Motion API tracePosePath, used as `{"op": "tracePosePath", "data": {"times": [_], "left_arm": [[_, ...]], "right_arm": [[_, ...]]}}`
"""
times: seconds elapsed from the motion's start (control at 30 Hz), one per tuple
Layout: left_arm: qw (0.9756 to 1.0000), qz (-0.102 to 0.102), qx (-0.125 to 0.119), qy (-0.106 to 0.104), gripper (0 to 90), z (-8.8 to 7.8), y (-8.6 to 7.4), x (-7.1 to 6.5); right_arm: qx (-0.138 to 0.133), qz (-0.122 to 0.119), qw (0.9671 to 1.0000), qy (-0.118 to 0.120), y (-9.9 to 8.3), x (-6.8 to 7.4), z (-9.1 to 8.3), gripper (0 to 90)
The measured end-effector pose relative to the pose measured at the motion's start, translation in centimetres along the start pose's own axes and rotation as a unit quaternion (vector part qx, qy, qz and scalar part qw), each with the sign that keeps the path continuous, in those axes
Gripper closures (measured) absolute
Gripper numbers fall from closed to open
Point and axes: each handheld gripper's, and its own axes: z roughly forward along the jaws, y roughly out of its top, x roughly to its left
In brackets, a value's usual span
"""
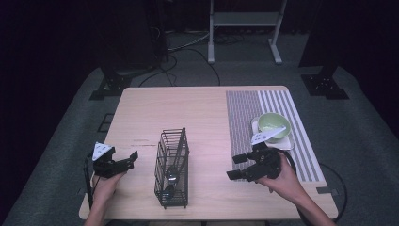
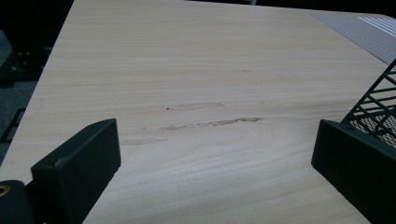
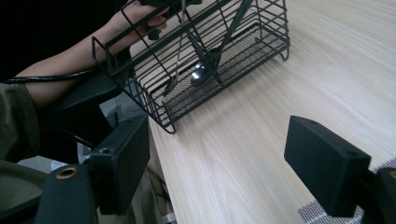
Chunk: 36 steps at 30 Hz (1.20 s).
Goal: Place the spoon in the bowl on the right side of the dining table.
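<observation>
the wire basket (image 1: 172, 168) stood on the wooden bench (image 1: 202, 113) near its front edge, between the two hands, with a spoon (image 1: 171, 176) and other dark utensils inside it. the left gripper (image 1: 123, 162) hovered just left of the basket, jaws spread wide and holding nothing, apart from the wire. the right gripper (image 1: 238, 166) sat to the basket's right, also wide and empty, pointed toward it. behind that gripper a green bowl (image 1: 273, 125) rested on a striped mat (image 1: 273, 117).
</observation>
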Motion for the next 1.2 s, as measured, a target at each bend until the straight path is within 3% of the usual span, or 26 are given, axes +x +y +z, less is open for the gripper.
{"op": "tracePosePath", "data": {"times": [0.63,1.2], "left_arm": [[1.0,0.005,-0.001,0.003,0.4,0.0,-0.1,0.0],[0.9999,0.009,0.0,0.005,0.4,-0.1,-0.1,-0.1]], "right_arm": [[0.024,-0.015,0.9996,0.005,3.9,2.2,2.4,22.2],[0.035,-0.01,0.9993,0.008,6.4,2.9,4.1,24.4]]}}
